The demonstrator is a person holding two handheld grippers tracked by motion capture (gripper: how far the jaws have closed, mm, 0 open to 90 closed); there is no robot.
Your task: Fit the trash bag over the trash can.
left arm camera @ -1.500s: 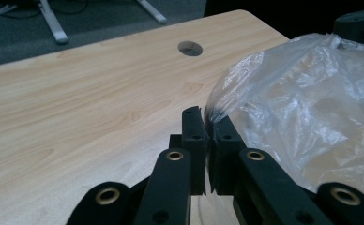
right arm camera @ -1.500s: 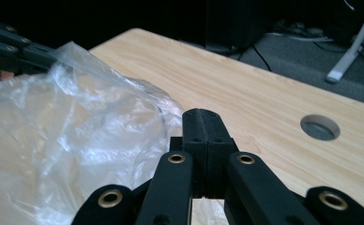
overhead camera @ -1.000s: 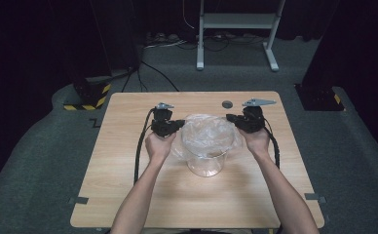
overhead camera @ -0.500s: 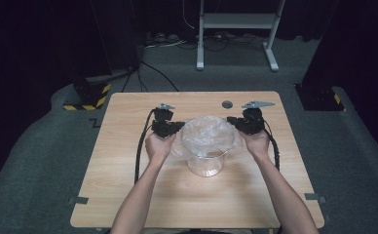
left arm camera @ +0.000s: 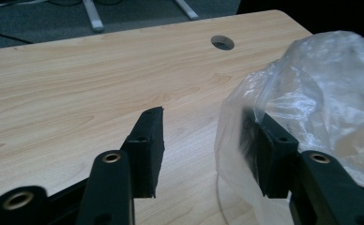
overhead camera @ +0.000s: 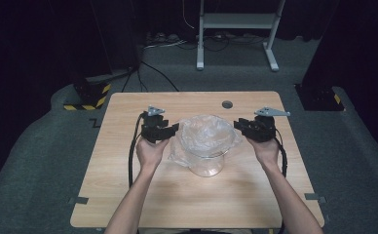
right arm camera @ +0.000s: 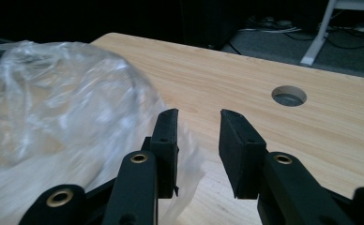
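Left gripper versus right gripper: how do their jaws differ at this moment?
The left gripper stands wider open than the right gripper. The plastic bag drapes over one left jaw; it lies beside the right jaws, none between them. Both have just been opening, gripping nothing, flanking the bag.

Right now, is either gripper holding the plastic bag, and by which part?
Nothing is held. Both grippers, left and right, have just been opening, with nothing between their jaws. The bag lies draped over the glass bowl.
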